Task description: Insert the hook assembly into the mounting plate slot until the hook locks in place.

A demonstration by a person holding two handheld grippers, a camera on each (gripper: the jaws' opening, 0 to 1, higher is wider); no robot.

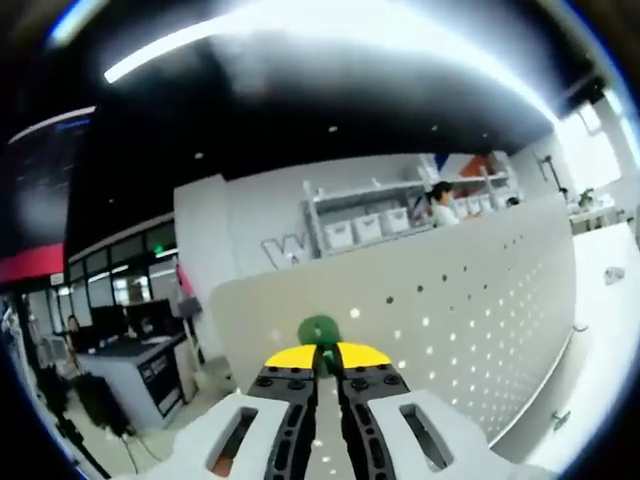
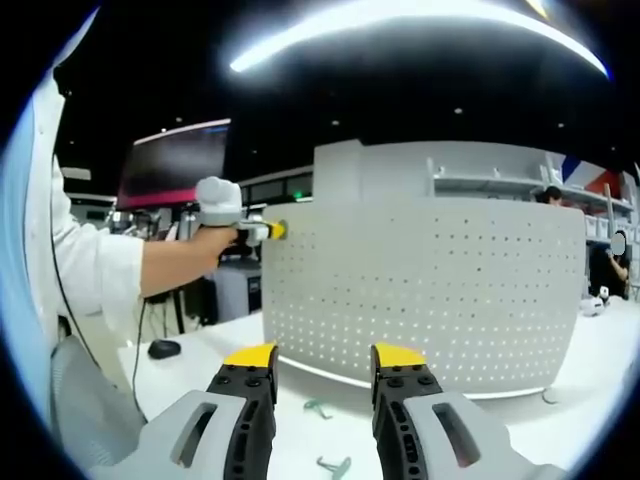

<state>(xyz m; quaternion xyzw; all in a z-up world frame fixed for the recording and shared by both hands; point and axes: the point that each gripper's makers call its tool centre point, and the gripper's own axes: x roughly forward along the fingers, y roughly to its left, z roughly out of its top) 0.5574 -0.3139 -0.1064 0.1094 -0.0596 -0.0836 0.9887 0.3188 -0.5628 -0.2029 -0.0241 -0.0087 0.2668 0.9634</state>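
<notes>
Yellow-tipped jaws of the left gripper (image 1: 318,362) press together on a small green hook assembly (image 1: 319,331) in the left gripper view, holding it at the upper edge of the white perforated mounting plate (image 1: 470,310), which stands upright on the white table (image 1: 610,300). To seat the piece well, the hook's tab wants to meet its slot square to the panel and be pushed straight and steadily until it catches; any twist at this height could skew it or rock the freestanding plate. From this angle the slot itself is hidden behind the hook, so whether it has entered cannot be told. Shelving and a person stand well behind the panel. In the right gripper view, the right gripper (image 2: 325,357) hangs low over the table near the front edge, its jaws spread wide and empty, aimed at the foot of the mounting plate. Two more green hooks (image 2: 318,407) lie on the table just beyond its tips, between them and the panel's base. At the panel's upper left corner the left gripper is seen from the side, carried by the person's hand (image 2: 205,243) on a raised, outstretched forearm, sleeve pushed up, tips touching the plate's edge. Steadying the plate's base with the free gripper would likely help.
</notes>
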